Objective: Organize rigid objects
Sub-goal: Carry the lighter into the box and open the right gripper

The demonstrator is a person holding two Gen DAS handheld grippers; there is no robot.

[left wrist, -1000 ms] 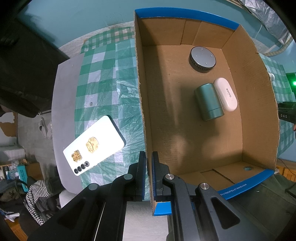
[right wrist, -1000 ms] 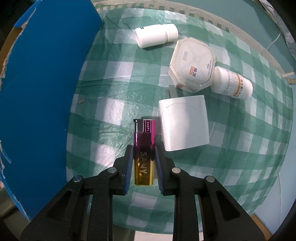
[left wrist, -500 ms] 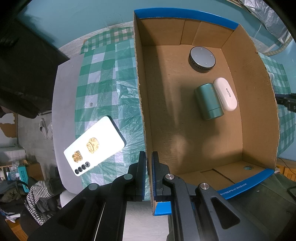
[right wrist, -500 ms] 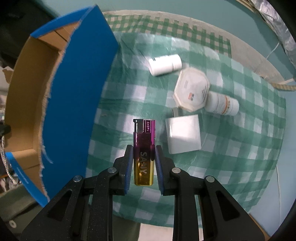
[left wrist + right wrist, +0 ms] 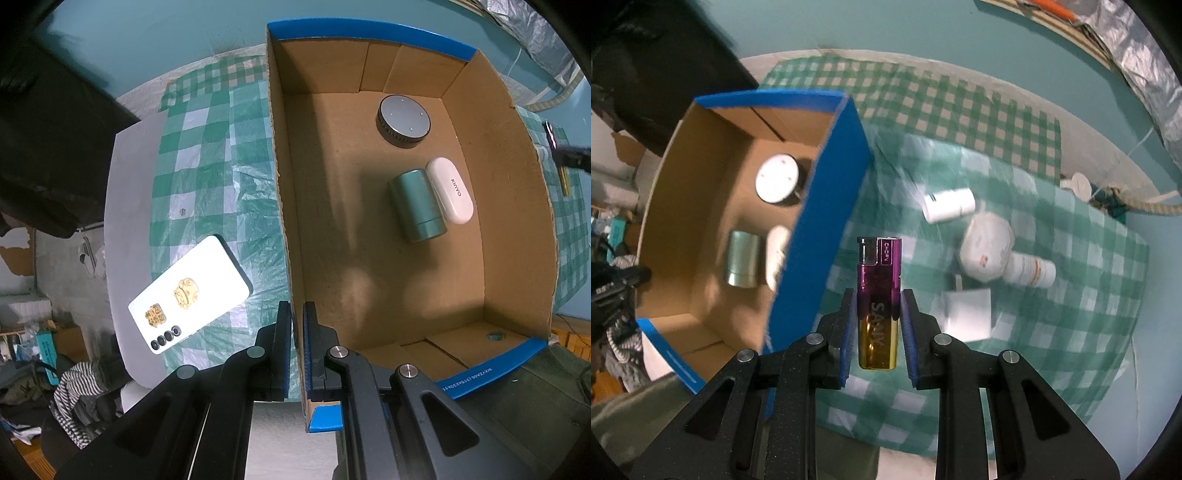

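A: State the grip condition of each gripper.

B: The right gripper [image 5: 877, 328] is clamped on one purple-and-gold lighter [image 5: 878, 295], which hangs above the checked tablecloth [image 5: 1052, 350], clear of it. The left gripper [image 5: 297, 345] is closed on the near side wall of the cardboard box [image 5: 284, 221], one finger inside, one outside.

A: List the box contents.

B: Three items lie on the box floor. One round grey puck [image 5: 403, 120] lies toward the far end. One teal cylinder [image 5: 417, 205] lies on its side. One white oval case [image 5: 450, 194] touches the cylinder along its length. The rest of the floor is bare.

A: List the items outside the box.

B: On the lighter's side of the box, four: one white bottle [image 5: 948, 205] on its side, one octagonal white container [image 5: 986, 247], one labelled white bottle [image 5: 1032, 271] touching that container, and one white square block [image 5: 967, 314]. On the opposite side, one white phone [image 5: 190, 293] lies face down on the cloth.

A: Identify obstructions.

B: The blue outer wall [image 5: 820, 236] of the box stands between the lighter and the box interior.
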